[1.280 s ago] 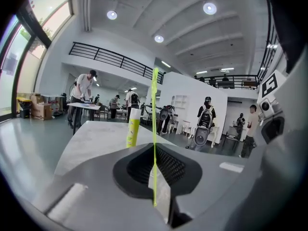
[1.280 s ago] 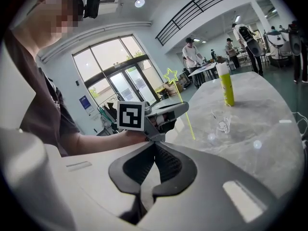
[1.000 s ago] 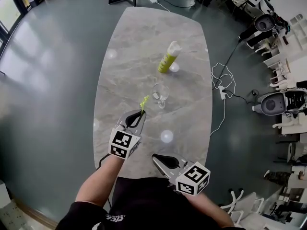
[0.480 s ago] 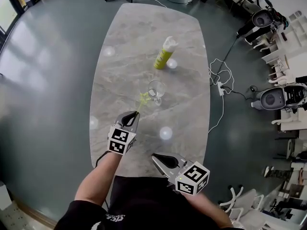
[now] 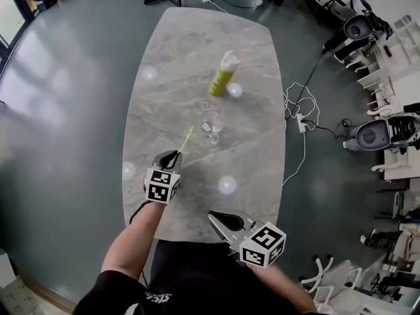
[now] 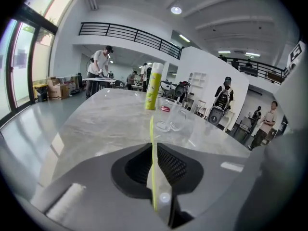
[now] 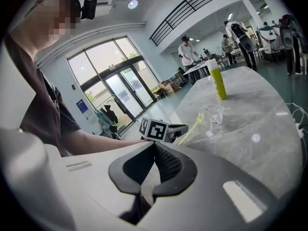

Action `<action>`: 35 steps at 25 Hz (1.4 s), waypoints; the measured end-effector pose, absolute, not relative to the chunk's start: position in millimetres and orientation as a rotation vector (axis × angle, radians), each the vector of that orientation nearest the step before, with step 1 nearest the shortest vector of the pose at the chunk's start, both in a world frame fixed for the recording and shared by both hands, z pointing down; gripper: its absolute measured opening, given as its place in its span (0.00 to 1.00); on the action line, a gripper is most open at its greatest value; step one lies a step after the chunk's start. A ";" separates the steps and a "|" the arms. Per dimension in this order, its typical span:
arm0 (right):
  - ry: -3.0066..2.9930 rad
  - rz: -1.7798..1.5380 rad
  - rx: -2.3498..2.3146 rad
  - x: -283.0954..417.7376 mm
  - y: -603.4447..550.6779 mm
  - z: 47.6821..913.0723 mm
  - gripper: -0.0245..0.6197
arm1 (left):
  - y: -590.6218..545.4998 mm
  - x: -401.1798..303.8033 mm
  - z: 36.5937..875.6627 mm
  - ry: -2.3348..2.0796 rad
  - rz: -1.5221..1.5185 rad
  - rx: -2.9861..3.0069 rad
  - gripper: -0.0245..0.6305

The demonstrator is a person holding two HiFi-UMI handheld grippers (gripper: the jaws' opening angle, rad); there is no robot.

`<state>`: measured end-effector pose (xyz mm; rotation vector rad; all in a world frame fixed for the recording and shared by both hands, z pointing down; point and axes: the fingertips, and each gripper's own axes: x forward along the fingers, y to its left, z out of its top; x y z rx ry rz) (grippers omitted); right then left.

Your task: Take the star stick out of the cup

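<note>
The left gripper clamped the thin star stick, clear of the glass cup ahead. The right gripper sat closed and empty. So narrow a pinch might let the stick pivot or slip.

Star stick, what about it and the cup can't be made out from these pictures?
- star stick: its star shape. The left gripper view shows only a thin line, and in the head view it is too small.
- Its lower end: hidden between the shut jaws of the left gripper.
- cup: the print on its red label is too small to read in the left gripper view.
</note>
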<state>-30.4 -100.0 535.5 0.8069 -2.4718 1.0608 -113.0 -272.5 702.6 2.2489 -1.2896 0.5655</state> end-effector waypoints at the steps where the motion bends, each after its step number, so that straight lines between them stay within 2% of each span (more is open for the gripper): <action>1: -2.474 1.061 0.808 -29.6 -99.9 534.8 0.06 | -271.6 -115.2 704.4 -1.293 0.559 2.234 0.10; 3: -2.489 1.048 0.808 -28.3 -99.9 532.8 0.06 | -269.8 -118.9 704.5 -1.301 0.556 2.229 0.16; 8: -2.531 1.040 0.826 -15.3 -103.5 524.6 0.06 | -261.7 -123.3 676.2 -1.347 0.513 2.231 0.16; 15: -2.641 0.958 0.794 25.0 -82.4 497.8 0.06 | -227.2 -99.1 588.4 -1.457 0.449 2.339 0.16; 25: -2.727 0.912 0.859 145.2 -4.5 483.6 0.06 | -101.9 14.7 497.4 -1.504 0.376 2.458 0.09; 35: -2.812 0.771 0.927 203.3 37.0 450.6 0.06 | 3.6 81.8 438.4 -1.386 0.267 2.553 0.04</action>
